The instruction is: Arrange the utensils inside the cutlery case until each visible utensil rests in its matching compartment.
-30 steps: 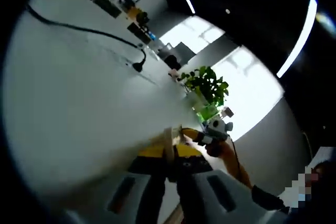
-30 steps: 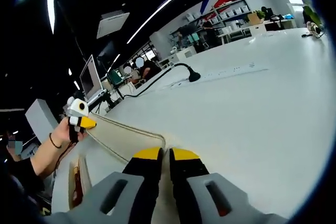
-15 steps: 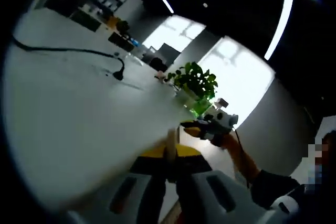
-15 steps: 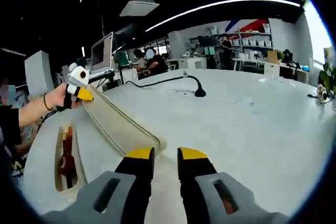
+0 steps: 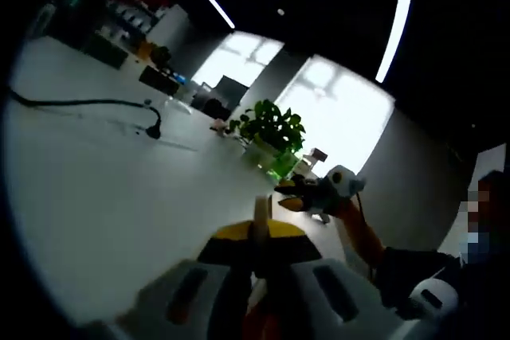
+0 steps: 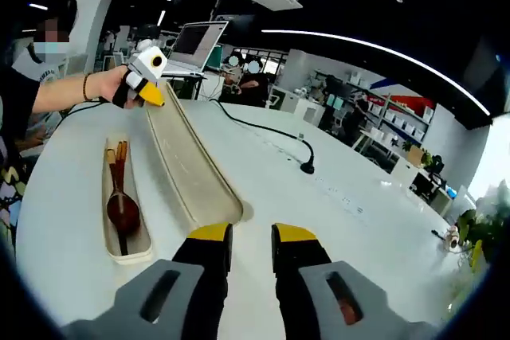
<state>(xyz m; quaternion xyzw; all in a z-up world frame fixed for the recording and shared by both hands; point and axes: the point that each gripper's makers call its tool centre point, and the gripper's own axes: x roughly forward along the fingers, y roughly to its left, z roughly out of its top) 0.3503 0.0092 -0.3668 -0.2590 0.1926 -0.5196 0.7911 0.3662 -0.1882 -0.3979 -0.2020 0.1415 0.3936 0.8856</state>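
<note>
- While the right gripper hangs low over the white table, its yellow-tipped jaws stand slightly apart with nothing between them.
- Just ahead of those jaws lies the near end of the case lid, a long cream shell raised at an angle off the table.
- Its far end is pinched by the left gripper, which a person's hand holds above the table's far left.
- Beside the lid, to the left of the right gripper's jaws, the open cutlery case lies flat on the table.
- Inside the case a dark wooden spoon rests with its bowl toward the near end, and reddish-brown chopsticks lie alongside its handle toward the far end.
- Farther off, a black cable runs across the table to a plug, and a laptop stands open beyond the left gripper.
- Seen in the left gripper view, the left gripper has its jaws pressed onto the thin cream edge of the lid, which rises just above the fingertips.
- Beyond that edge the right gripper shows in the person's other hand, near a green plant at the table's far side.
- A black cable crosses the table on the left of that view.
</note>
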